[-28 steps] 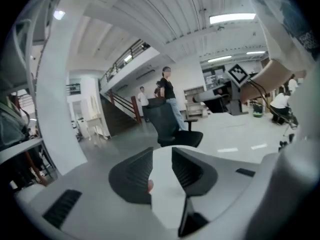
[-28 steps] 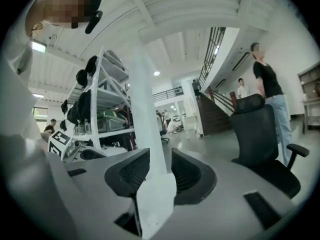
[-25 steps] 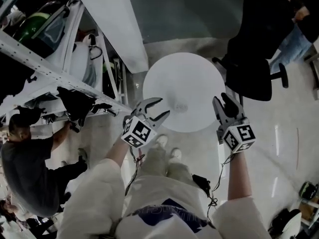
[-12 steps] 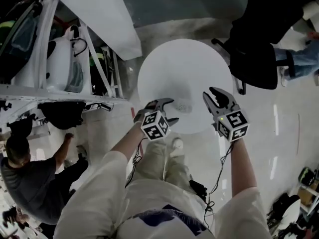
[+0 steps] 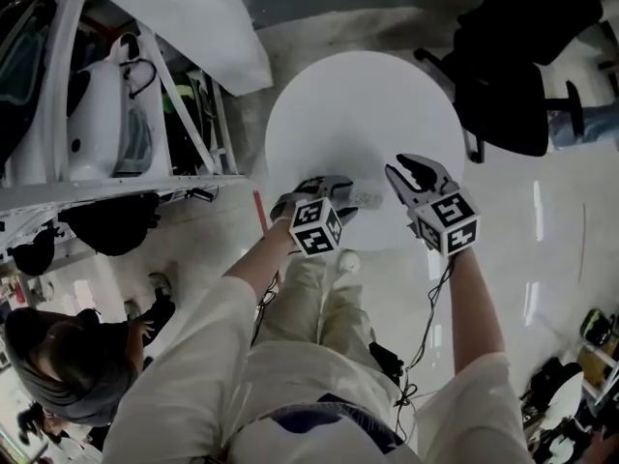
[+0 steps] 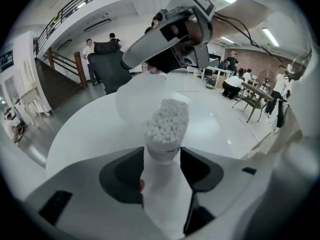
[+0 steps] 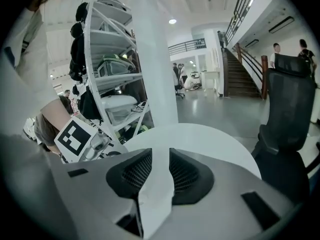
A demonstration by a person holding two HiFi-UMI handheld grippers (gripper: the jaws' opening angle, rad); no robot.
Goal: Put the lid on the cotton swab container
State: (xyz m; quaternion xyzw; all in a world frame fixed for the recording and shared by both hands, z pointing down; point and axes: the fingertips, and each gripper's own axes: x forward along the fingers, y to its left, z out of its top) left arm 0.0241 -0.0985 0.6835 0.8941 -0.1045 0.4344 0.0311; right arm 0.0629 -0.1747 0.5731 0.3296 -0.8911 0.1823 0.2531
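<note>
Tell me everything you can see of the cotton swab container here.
The cotton swab container is a small, pale, round tub with a label, packed with white swabs whose tips bulge above its open rim; no lid is on it. It stands upright on the white round table. The jaws of the left gripper, which have just been closing, flank its lower body; whether the pads press it is unclear.

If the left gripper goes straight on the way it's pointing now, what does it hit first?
The cotton swab container: it stands uncapped right between the jaws of the left gripper, which have just been closing. Whether the pads already press on it is unclear.
</note>
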